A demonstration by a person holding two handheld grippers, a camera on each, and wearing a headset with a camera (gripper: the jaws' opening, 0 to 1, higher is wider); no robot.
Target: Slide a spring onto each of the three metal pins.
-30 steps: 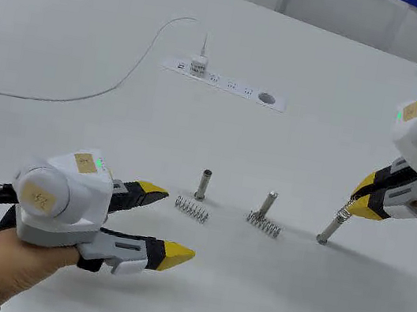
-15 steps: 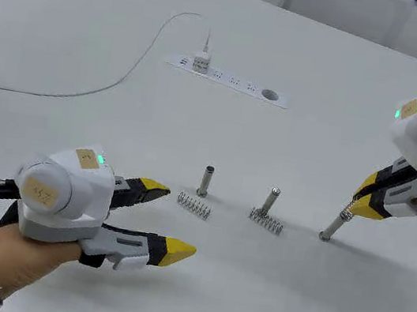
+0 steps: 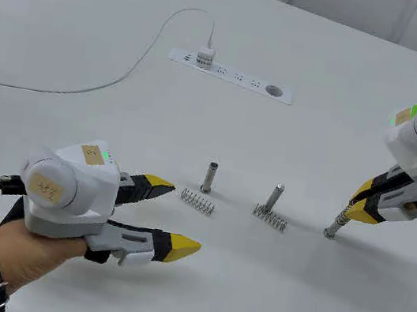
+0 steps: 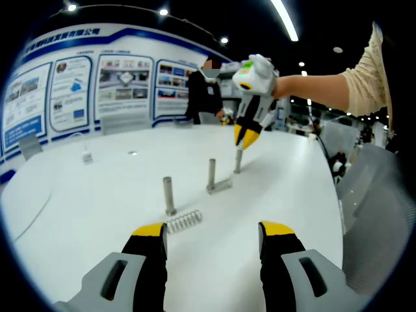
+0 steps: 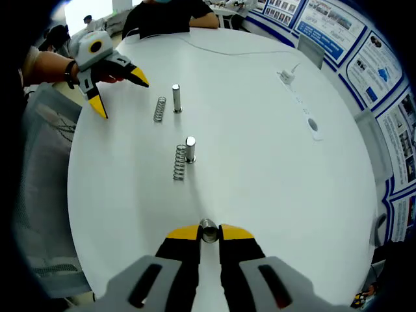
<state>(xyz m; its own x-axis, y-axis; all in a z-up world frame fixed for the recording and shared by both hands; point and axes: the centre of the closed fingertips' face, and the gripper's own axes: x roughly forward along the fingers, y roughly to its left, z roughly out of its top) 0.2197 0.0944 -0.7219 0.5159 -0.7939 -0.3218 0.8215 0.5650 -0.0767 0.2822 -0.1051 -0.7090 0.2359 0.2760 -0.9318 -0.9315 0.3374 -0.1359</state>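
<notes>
R gripper (image 3: 354, 211): jaws pinching nearly tight on 3rd spring (image 3: 341, 217) at the top of R pin (image 3: 332, 227). In the right gripper view the tips are flanking the pin head, prob. keeping the coil centred on the shaft as it's going down.
L gripper (image 3: 180, 215): jaws gaping wide, carrying nothing. It's hovering just short of L spring (image 3: 198, 201) and pointing at it, so looks like it's lining up the next pick.
L spring: lying flat on table (image 3: 250, 291), just beside the foot of L pin (image 3: 210, 177).
Mid spring (image 3: 270, 218): lying at the base of mid pin (image 3: 274, 195); touching or not, can't tell.
Pins: all 3 standing in a row; L + mid are sitting bare.
Progress: 1st of 3 is going on, I reckon; 2 springs are waiting.
</notes>
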